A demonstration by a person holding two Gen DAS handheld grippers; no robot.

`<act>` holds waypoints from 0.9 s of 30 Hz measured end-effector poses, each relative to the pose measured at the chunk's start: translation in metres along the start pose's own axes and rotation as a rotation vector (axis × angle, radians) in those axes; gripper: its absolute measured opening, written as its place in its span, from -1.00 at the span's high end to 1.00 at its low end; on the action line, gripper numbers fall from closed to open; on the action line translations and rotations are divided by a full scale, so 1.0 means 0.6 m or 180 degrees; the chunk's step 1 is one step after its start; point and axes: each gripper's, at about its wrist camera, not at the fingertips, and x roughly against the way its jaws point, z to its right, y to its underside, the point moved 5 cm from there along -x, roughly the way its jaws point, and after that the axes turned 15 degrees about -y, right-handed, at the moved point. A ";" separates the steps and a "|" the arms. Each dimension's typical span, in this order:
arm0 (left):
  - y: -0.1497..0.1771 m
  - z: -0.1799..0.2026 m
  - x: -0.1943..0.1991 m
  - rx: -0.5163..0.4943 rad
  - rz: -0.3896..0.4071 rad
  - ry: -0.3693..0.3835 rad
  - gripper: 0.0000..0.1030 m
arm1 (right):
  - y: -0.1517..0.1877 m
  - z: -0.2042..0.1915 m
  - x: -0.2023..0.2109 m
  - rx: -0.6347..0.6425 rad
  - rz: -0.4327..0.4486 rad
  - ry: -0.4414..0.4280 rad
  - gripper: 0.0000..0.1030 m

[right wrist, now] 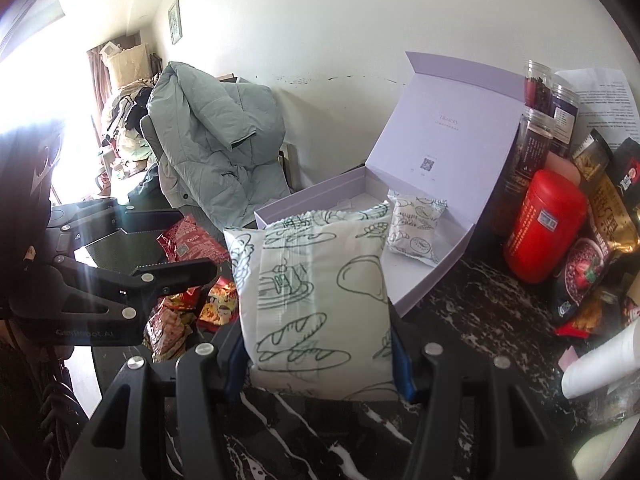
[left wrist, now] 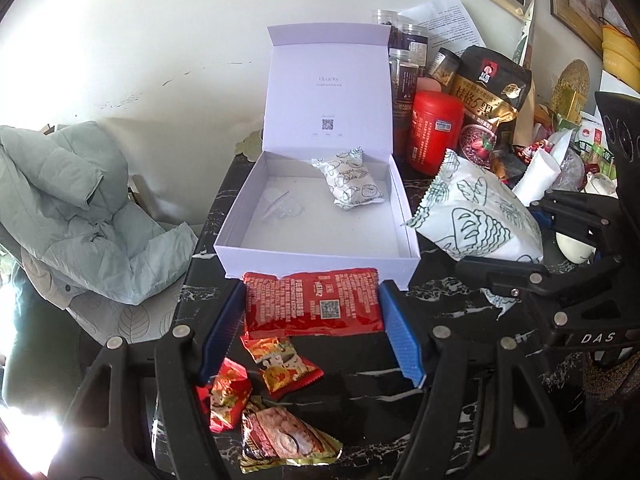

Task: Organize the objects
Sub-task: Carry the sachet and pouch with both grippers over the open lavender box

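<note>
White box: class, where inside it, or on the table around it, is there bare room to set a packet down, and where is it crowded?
The white box floor is bare in front of the small bread packet, beside a clear plastic scrap. Crowded: the jars and red tin right of it, and the red snack packets in front.

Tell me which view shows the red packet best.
Left wrist: the red packet sits front and centre between the left gripper jaws, its print and code visible. Right wrist shows only a crumpled part of it behind that gripper.

Harsh daylight flares at the left of both fisheye views, edges bowed and darkly vignetted
</note>
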 end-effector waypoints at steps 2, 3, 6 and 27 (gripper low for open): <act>-0.013 -0.008 -0.006 0.0003 0.0023 -0.0032 -0.30 | -0.017 0.006 -0.003 0.0031 0.0035 0.0013 -0.13; -0.020 -0.010 -0.010 -0.0009 0.0016 -0.0045 -0.30 | -0.024 0.008 -0.004 0.0048 0.0049 0.0021 -0.13; -0.039 -0.017 -0.021 -0.0027 0.0032 -0.0053 -0.30 | -0.044 0.014 -0.011 0.0080 0.0066 0.0010 -0.13; -0.148 -0.036 -0.114 -0.0211 0.0051 -0.0082 -0.30 | -0.142 0.090 -0.062 0.0121 0.0091 0.0037 -0.13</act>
